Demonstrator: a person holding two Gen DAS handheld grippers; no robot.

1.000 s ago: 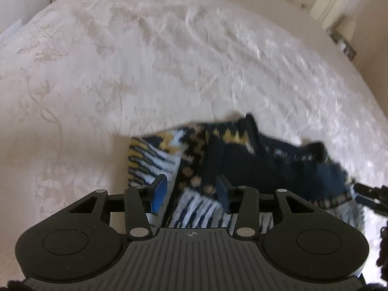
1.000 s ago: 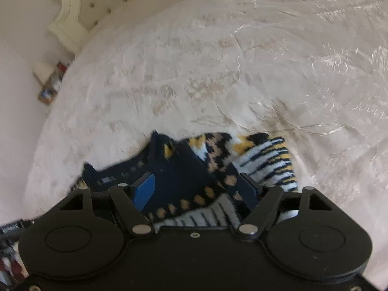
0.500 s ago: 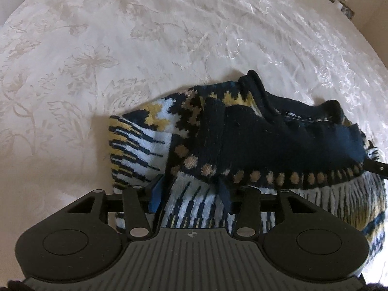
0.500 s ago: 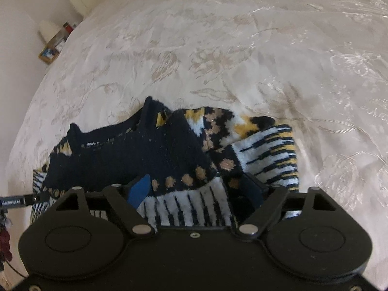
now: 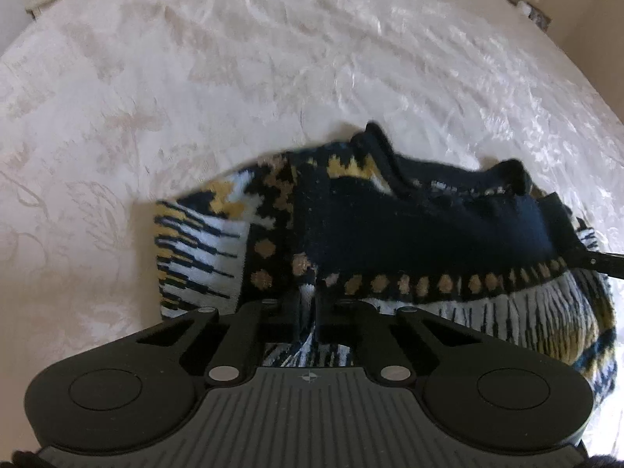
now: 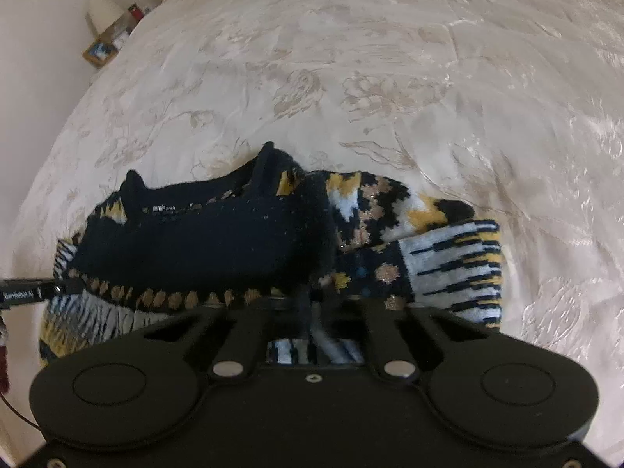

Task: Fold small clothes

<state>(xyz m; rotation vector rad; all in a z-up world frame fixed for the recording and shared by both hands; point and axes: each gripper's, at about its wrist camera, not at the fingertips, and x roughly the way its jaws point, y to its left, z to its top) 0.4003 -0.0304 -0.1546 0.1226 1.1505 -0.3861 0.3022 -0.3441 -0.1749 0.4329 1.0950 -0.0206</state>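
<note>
A small knitted sweater (image 5: 409, 234), navy with yellow, white and tan patterns, lies partly folded on the bed. It also shows in the right wrist view (image 6: 218, 241). My left gripper (image 5: 306, 306) is shut on the sweater's near edge at its left part. My right gripper (image 6: 312, 304) is shut on the sweater's near edge at its right part. Each gripper's tip shows at the edge of the other view, the right one in the left wrist view (image 5: 600, 265) and the left one in the right wrist view (image 6: 27, 292).
The cream floral bedspread (image 5: 234, 78) spreads all around the sweater, as the right wrist view (image 6: 429, 78) shows too. A nightstand with a lamp and small items (image 6: 109, 35) stands beside the bed. Another bedside stand (image 5: 526, 0) shows at the far right.
Both grippers have come down onto the sweater's near edge and closed on it. They were open half a second ago.
</note>
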